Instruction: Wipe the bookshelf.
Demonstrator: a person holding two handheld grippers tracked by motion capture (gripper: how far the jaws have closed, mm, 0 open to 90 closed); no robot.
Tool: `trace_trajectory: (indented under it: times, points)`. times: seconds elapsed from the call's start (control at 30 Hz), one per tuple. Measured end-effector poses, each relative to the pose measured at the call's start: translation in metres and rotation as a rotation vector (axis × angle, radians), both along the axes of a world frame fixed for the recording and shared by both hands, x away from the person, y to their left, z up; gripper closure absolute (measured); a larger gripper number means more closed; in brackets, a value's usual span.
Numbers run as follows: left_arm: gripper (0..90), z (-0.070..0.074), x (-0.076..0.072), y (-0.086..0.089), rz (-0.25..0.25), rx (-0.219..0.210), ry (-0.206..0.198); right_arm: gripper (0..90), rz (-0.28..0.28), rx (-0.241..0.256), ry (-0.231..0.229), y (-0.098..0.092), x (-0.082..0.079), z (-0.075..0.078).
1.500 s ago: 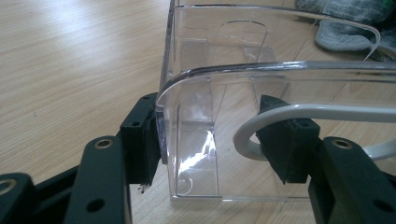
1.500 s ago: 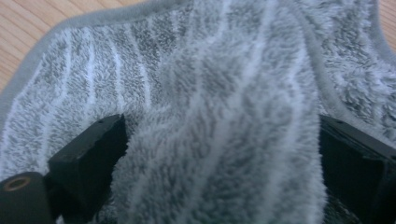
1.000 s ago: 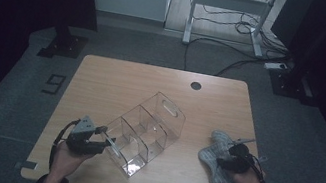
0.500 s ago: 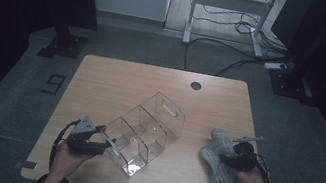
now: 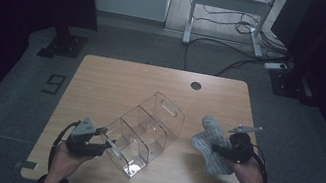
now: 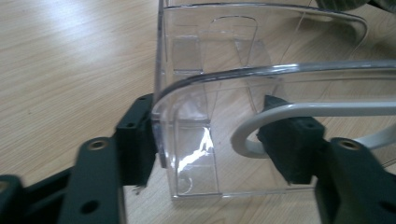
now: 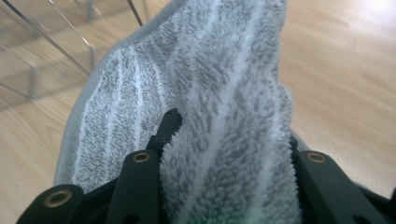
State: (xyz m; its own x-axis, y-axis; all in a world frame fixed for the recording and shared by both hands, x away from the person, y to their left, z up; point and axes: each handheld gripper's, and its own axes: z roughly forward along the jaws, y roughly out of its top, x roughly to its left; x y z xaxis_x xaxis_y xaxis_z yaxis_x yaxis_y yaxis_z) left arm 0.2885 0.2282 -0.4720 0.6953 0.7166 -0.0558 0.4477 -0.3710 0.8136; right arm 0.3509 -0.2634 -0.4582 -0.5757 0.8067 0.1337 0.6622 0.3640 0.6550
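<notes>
Claw work first, nearest the person: the left claw [image 5: 103, 143] stands at the near-left end of the clear organiser [image 5: 146, 131], its jaws part open and straddling the corner wall without clamping it. In the left gripper view one pad presses the outside of the clear wall [image 6: 161, 126], while the other sits inside the bin beside a white cable [image 6: 299, 112] that curves across the compartment. That reads as steadying, not a firm grip. This claw sits just where it sat a second ago, and the organiser has not moved.

Across the near edge, the right claw [image 5: 221, 150] is closed on the grey striped towel [image 5: 212, 148]. The right gripper view shows a thick fold of terry [image 7: 229, 140] bunched up between the jaws, with more cloth draped to the left of it. The change is here: a second ago this hand lay flatter on the cloth; now the wrist is tipped up and a hump of towel stands off the worktop [image 5: 117, 81], while its near end trails on the wood. The towel lies just right of the organiser, apart from it.

I judge the cloth is gathered and ready to go over to the organiser, perhaps to wipe it or go into a compartment, while the left hand braces.

Farther back, the worktop carries a dark cable hole [image 5: 196, 85].
</notes>
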Motion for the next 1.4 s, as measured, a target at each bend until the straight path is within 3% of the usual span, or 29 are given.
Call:
trace_trajectory:
  times: [0.5, 0.8, 1.07, 1.4]
  points:
    - [40.2, 0.001, -0.003, -0.002, -0.007, 0.005, 0.005, 57.4, 0.055, 0.019, -0.066, 0.023, 0.010, 0.050]
    - [40.1, 0.001, -0.005, -0.004, -0.014, 0.009, 0.006, 57.1, 0.095, 0.002, -0.100, 0.051, 0.026, 0.079]
    - [40.2, 0.001, -0.006, -0.005, -0.018, 0.007, 0.005, 57.0, 0.119, -0.008, -0.112, 0.075, 0.040, 0.090]
    - [40.1, 0.000, -0.006, -0.006, -0.020, 0.005, 0.004, 57.1, 0.129, -0.071, -0.115, 0.111, 0.061, 0.096]
